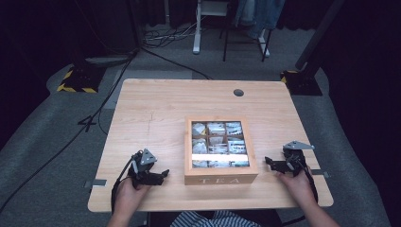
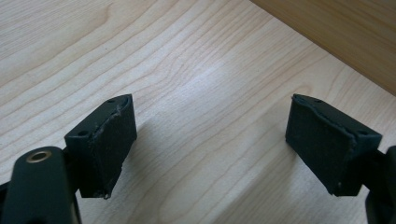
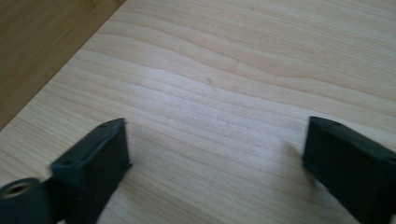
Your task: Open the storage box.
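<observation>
A wooden tea box point(image 1: 220, 176) marked TEA stands near the table's front edge, its glass lid down over compartments of tea bags. To the left of the box, my left gripper point(image 1: 165, 174) rests low over the table, held by a hand, pointing toward the box. Its jaws stand wide apart over bare wood point(image 2: 210, 126), nothing between them; the box side point(image 2: 345, 32) shows at the upper right. On the box's other side, my right gripper point(image 1: 267, 162) points toward it. It is open too point(image 3: 215, 154), with the box side point(image 3: 42, 46) at the upper left.
The light wooden table point(image 1: 156, 109) has a round cable hole point(image 1: 238, 92) at the back right. Cables trail off the table's left side onto the grey floor. Stands and a chair sit beyond the far edge.
</observation>
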A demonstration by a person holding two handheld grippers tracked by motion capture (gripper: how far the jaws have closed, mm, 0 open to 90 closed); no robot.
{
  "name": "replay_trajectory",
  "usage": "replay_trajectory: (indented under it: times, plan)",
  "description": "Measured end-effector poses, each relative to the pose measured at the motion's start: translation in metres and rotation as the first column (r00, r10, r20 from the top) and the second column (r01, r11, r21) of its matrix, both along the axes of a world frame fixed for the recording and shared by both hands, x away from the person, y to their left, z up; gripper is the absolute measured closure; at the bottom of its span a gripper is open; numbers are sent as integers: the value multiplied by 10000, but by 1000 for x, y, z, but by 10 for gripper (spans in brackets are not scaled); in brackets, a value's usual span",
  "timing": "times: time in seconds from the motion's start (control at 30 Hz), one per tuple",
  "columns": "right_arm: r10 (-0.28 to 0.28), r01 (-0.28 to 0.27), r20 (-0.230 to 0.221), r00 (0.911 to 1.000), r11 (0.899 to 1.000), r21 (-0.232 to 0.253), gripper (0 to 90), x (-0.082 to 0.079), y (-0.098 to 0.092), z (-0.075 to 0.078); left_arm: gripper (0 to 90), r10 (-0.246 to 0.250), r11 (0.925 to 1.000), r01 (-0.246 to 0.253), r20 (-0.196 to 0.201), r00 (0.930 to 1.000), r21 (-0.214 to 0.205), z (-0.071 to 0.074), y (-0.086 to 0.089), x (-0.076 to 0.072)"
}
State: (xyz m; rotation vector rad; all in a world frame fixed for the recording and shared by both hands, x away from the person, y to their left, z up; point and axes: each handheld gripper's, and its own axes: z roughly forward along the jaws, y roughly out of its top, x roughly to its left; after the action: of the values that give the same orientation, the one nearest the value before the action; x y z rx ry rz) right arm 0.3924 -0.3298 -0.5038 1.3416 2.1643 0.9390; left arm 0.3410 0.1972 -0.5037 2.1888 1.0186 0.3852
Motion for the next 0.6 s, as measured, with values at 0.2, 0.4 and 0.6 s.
replay_trajectory:
  times: [0.2, 0.4, 0.6]
  plan:
    - [30, -30, -92, 10000, 10000, -29, 329, -4, -8, 5, 166, 87, 9999, -87, -38, 10000, -63, 0, 5, 4]
    - [-27, 26, -194, 9998, 10000, -82, 375, -8, -13, 7, 165, -20, 10000, 20, 20, 10000, -5, 0, 11, 8]
    - [-167, 173, -251, 9995, 9996, 233, 395, -10, -19, 12, 167, 164, 9999, -164, 47, 9999, -48, -1, 14, 11]
